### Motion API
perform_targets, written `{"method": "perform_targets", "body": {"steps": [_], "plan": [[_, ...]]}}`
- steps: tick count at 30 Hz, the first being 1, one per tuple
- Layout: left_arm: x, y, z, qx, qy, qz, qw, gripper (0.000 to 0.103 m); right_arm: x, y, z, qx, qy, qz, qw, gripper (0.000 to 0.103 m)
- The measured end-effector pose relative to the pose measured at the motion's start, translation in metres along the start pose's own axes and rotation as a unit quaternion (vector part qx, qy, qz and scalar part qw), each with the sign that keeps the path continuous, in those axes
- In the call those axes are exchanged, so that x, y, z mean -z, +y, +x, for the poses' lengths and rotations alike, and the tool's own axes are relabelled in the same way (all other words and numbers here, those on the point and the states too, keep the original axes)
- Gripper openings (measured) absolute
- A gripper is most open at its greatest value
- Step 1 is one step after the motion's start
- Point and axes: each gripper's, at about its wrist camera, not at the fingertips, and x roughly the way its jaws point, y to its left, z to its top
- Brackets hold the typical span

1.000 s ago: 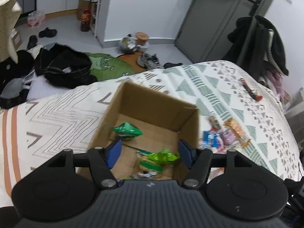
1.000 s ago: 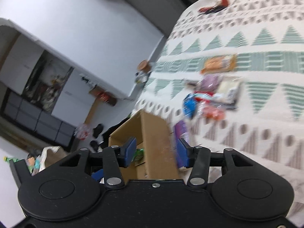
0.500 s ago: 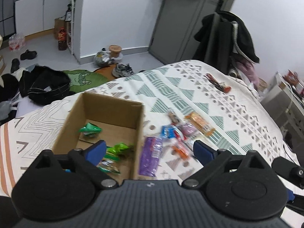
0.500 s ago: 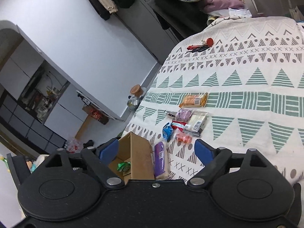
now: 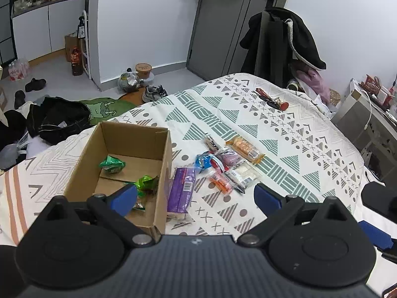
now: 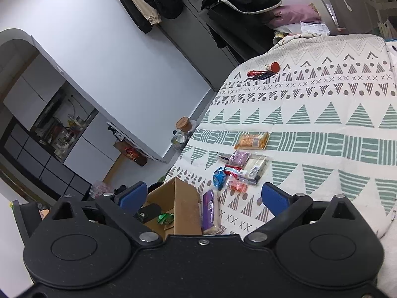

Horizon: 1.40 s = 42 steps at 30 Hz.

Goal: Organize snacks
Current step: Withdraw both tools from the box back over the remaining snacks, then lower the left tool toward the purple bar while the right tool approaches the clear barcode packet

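Note:
An open cardboard box sits on the patterned bed and holds green snack packets. A purple packet lies against the box's right side. Several snacks lie to its right, among them an orange bar, a blue packet and a white packet. My left gripper is open and empty, held above the box's right edge. My right gripper is open and empty, high above the box and the purple packet. The snack pile shows in the right wrist view.
A red key bunch lies far up the bed. Clothes and a black bag lie on the floor left of the bed. A coat rack stands behind. A grey cabinet is at the right.
Both grippers have pulled back and up from the box and opened wide. The purple packet, near the right fingers before, now lies on the bed beside the box.

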Motion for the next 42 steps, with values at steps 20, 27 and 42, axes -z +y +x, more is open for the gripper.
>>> {"method": "perform_targets", "body": {"steps": [20,27,42], "plan": [[0.003,-0.021,0.013,0.005,0.002,0.006,1.0000,0.100,-0.026,-0.033,0.023,-0.017,0.024,-0.012,0.999,0.099],[-0.004,-0.021,0.029,0.007,-0.006,0.001,1.0000,0.097,-0.025,-0.043,0.051,-0.027,0.057,0.008,0.998,0.089],[-0.001,-0.023,0.099,-0.011,0.038,-0.012,0.9992,0.077,-0.038,-0.077,0.128,-0.011,0.117,0.062,0.991,0.071]]}}
